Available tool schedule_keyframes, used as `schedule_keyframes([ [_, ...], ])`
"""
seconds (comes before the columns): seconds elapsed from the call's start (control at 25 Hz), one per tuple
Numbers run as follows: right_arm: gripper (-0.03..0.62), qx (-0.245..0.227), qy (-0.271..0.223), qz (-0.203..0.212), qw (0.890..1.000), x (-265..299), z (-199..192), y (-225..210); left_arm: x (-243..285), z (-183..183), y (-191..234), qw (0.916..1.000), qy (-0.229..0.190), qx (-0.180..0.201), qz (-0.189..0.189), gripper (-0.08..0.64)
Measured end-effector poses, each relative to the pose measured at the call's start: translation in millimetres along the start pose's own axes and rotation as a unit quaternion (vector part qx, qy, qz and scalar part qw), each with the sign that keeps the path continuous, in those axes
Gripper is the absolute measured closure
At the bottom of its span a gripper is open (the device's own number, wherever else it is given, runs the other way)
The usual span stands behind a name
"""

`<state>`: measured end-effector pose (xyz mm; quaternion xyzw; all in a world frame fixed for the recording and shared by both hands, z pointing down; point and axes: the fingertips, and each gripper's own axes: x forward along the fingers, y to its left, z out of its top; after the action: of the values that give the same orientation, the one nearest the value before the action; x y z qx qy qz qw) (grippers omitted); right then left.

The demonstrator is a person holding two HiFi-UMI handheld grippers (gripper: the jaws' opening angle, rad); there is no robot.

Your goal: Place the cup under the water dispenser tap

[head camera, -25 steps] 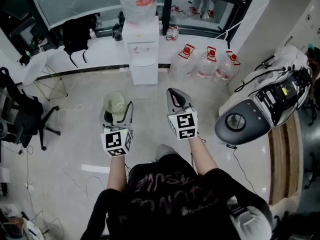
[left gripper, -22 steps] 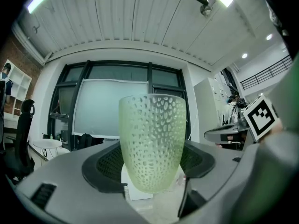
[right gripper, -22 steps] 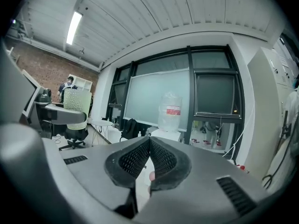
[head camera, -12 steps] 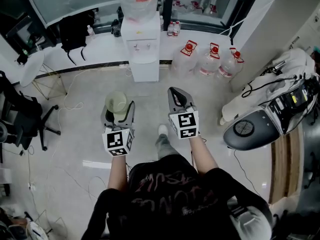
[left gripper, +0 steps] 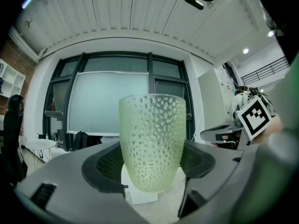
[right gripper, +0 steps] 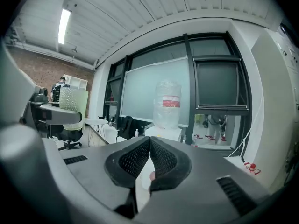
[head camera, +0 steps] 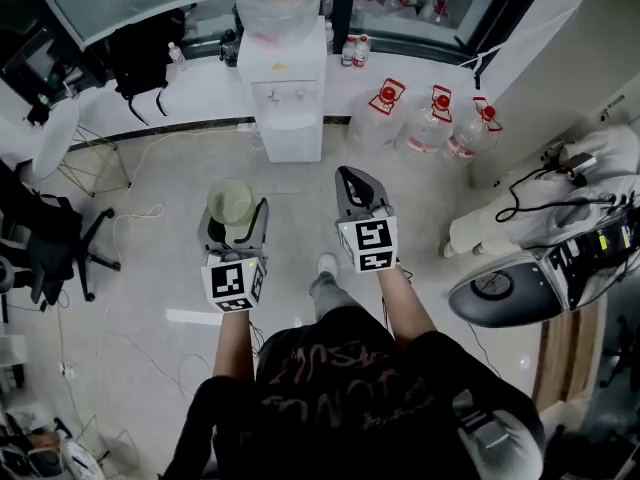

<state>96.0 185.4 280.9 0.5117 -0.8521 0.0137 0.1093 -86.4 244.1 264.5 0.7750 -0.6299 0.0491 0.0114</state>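
A pale green dimpled cup point(head camera: 229, 205) point(left gripper: 152, 141) stands upright between the jaws of my left gripper point(head camera: 234, 223) point(left gripper: 150, 164), which is shut on it. The white water dispenser point(head camera: 286, 93) point(right gripper: 164, 130) with its big bottle on top stands against the window wall, ahead of both grippers and some way off. Its taps point(head camera: 284, 96) sit above a recess. My right gripper point(head camera: 358, 198) point(right gripper: 149, 158) is shut with nothing in it, level with the left one and to its right.
Three full water bottles with red caps point(head camera: 430, 120) stand on the floor right of the dispenser. A black office chair point(head camera: 45, 243) is at the left, a large grey machine point(head camera: 530, 278) at the right. Cables point(head camera: 120, 218) trail over the floor.
Both grippers and the person have moved forward toward the dispenser, which now appears nearer. The cup stays in the left gripper's grip; the right gripper stays shut.
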Motion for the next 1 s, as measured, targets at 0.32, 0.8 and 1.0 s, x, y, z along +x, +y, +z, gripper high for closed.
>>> schedule_keyframes([
  [0.32,0.577,0.009,0.007,0.018,1.000,71,6,-46,78,6,7,0.9999,0.011,0.007,0.011,0.207],
  [0.8,0.577,0.022,0.009,0.052,0.998,140,12,-86,143,18,20,0.9985,0.034,0.021,0.038,0.207],
  [1.0,0.577,0.021,0.013,0.058,0.998,150,6,-89,153,13,20,0.9984,0.036,0.025,0.034,0.207],
])
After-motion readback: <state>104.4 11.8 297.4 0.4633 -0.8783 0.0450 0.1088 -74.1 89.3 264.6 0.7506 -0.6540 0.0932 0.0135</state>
